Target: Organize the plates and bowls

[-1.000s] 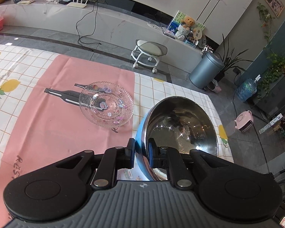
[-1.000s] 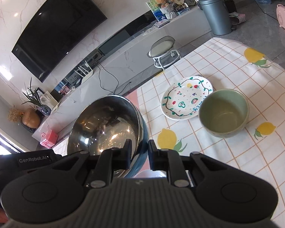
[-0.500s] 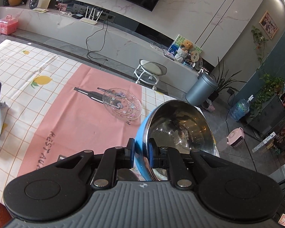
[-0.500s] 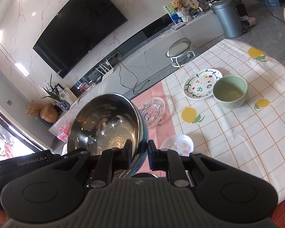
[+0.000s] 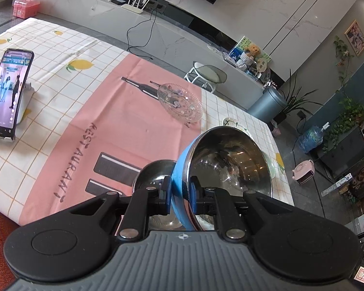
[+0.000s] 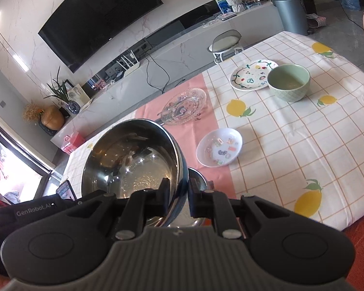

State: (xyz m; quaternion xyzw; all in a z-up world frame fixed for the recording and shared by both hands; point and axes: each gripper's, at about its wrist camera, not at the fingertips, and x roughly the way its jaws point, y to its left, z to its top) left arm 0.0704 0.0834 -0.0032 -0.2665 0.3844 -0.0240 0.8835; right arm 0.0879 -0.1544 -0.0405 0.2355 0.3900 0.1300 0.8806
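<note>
We hold the blue steel bowl (image 5: 227, 169) by opposite rim edges, left claw (image 5: 180, 195) and right claw (image 6: 177, 195) each clamped on its wall, bowl tilted above the bench (image 6: 303, 133) near edge. A smaller steel bowl (image 5: 153, 177) sits directly below it; nesting looks imminent, not yet done. Still scattered: glass plate (image 6: 185, 105), small white dish (image 6: 219, 150), painted plate (image 6: 251, 75), green bowl (image 6: 288, 84) touching it. We judge the sorting barely begun
</note>
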